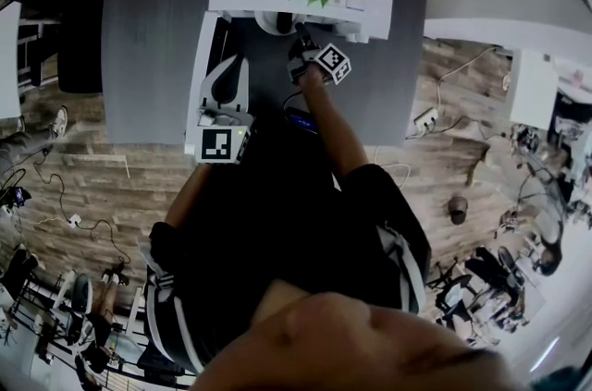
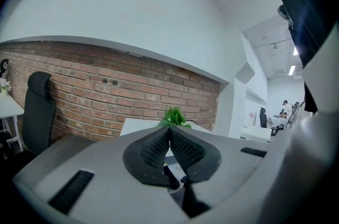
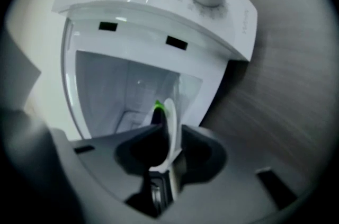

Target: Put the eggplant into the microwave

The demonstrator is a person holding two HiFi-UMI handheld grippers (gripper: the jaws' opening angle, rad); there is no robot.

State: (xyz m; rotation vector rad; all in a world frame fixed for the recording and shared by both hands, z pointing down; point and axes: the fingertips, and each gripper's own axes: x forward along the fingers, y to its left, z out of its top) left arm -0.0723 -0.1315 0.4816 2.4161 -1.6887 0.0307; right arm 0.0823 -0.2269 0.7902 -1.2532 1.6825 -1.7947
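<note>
White plate [image 3: 171,122] rim sits clamped between the jaws of the right gripper [image 3: 168,150]. The eggplant [image 3: 157,112], dark with a green stem tip, rides on it at the mouth of the open microwave [image 3: 159,11], which stands at 12 o'clock on the grey surface [image 1: 148,29]. The left gripper [image 2: 169,144] hangs at 7 o'clock of the right one, jaws together on nothing. Delivery looks nearly done: what's left is to set the load down inside and let go.

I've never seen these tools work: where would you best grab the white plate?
Take the plate by its thin rim, edge-on from the near side: the rim fits between the jaws, and the eggplant occupies its face. The right tool grips it so.
</note>
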